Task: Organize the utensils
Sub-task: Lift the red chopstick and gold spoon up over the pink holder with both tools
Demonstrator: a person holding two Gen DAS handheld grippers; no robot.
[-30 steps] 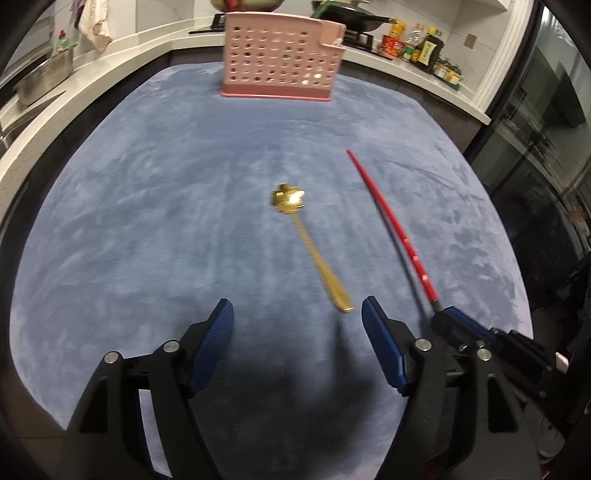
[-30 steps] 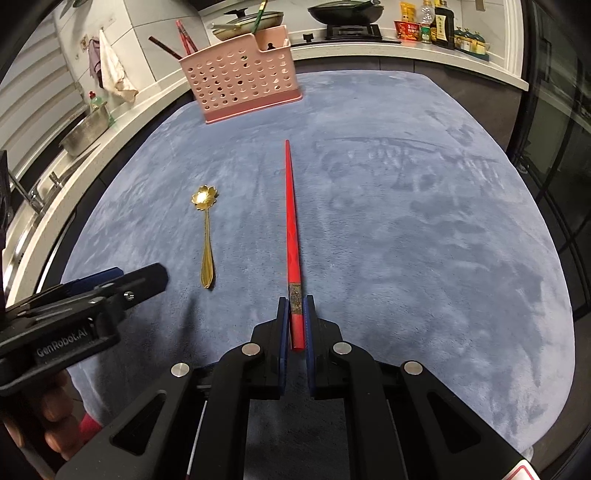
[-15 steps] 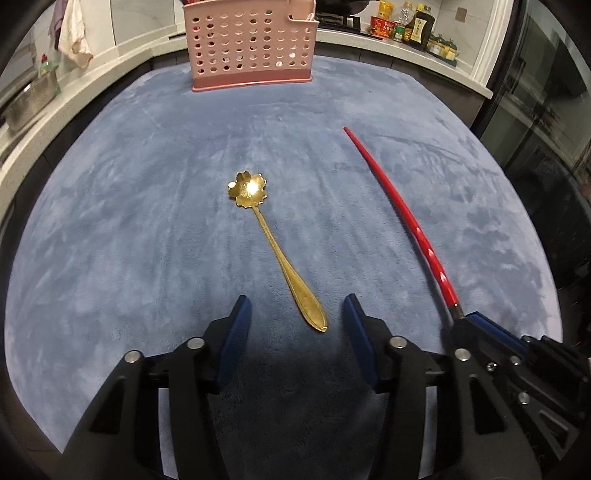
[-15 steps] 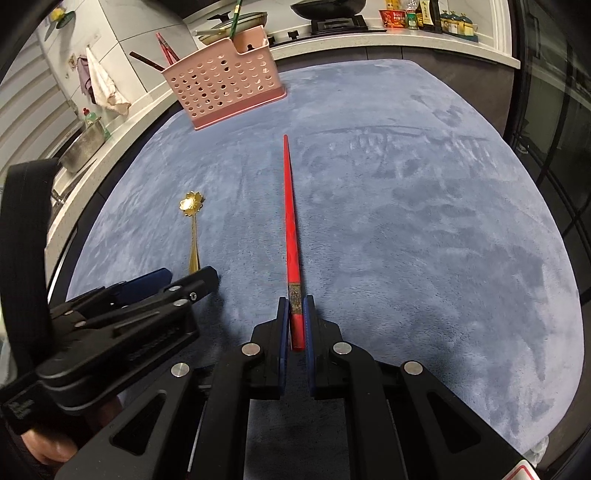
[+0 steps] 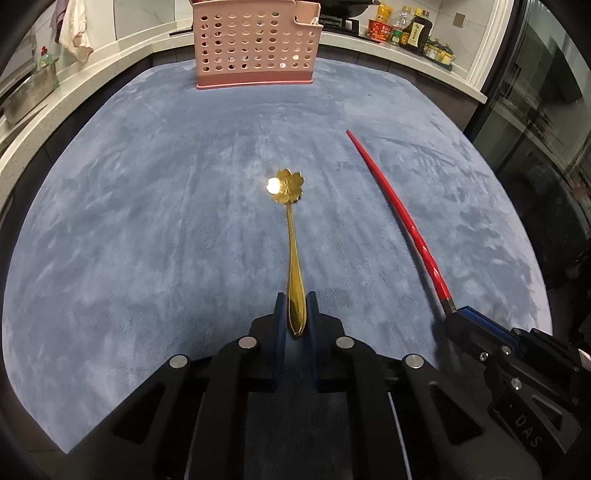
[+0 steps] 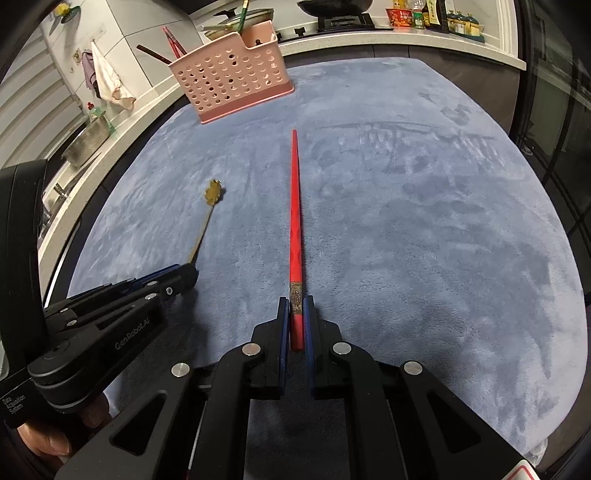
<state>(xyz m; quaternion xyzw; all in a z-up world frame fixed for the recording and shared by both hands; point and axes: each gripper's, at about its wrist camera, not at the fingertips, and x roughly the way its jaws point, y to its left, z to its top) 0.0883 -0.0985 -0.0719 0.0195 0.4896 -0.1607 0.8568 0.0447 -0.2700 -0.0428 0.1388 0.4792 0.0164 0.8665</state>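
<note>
A gold spoon (image 5: 291, 236) with a flower-shaped bowl lies on the blue mat, bowl pointing away. My left gripper (image 5: 295, 314) is shut on the end of its handle; it also shows in the right wrist view (image 6: 186, 273), with the spoon (image 6: 207, 218) reaching out from it. My right gripper (image 6: 295, 321) is shut on the thick end of a red chopstick (image 6: 295, 210), which points away over the mat. In the left wrist view the chopstick (image 5: 395, 214) runs to the right gripper (image 5: 458, 317) at lower right.
A pink perforated utensil basket (image 5: 255, 44) stands at the mat's far edge; in the right wrist view the basket (image 6: 232, 81) holds several utensils. The blue mat (image 6: 424, 221) covers the table. A white counter with bottles (image 5: 402, 27) runs behind.
My left gripper moved forward and closed from wide open onto the spoon's handle. My right gripper stayed shut on the chopstick.
</note>
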